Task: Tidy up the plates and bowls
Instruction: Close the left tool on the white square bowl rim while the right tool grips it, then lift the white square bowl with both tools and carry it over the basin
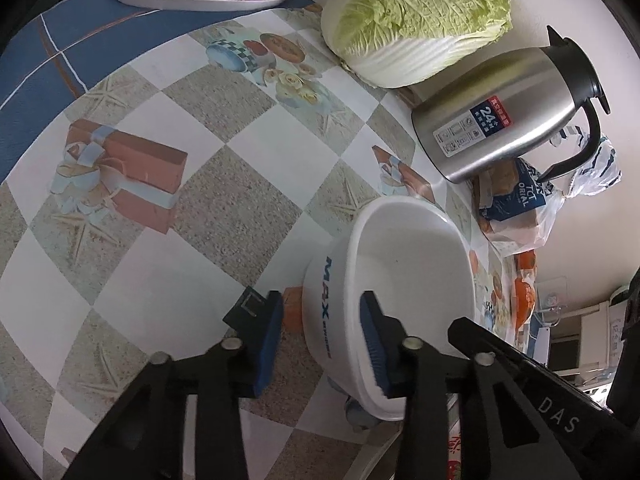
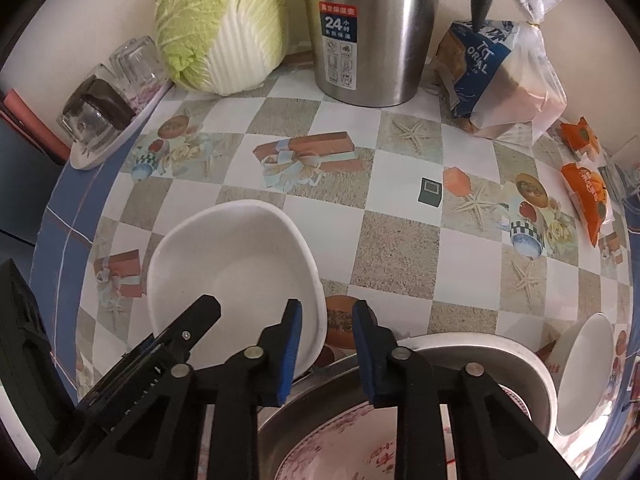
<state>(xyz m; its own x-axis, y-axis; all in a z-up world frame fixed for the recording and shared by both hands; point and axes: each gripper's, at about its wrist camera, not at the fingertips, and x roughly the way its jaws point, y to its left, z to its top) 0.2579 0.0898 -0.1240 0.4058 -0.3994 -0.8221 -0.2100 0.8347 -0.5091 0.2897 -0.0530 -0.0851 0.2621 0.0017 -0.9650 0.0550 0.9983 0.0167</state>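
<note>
A glossy white bowl (image 1: 404, 300), rounded-square in outline with "MAX" printed in blue down its outer wall, sits on the checked oilcloth table (image 1: 240, 184). The left gripper (image 1: 320, 344) straddles its near rim: one blue ribbed pad (image 1: 374, 344) is inside the bowl, the other outside, with a gap between that outer pad and the wall, so the fingers are spread and not yet clamped. The bowl holds nothing.

In the right wrist view the right gripper (image 2: 326, 344) hangs with its fingers parted on nothing, above a dull metal basin (image 2: 480, 356) that holds a plate with a pink floral pattern (image 2: 340, 448). A second white bowl (image 2: 586, 372) lies tilted just beside the basin.

Behind stand a brushed steel flask (image 2: 372, 28) (its label reads "24"), a crinkled napa cabbage (image 2: 224, 20), a bagged loaf marked "ORIAL" (image 2: 500, 80) and upturned glasses (image 2: 132, 60) on a white tray (image 2: 116, 140).
</note>
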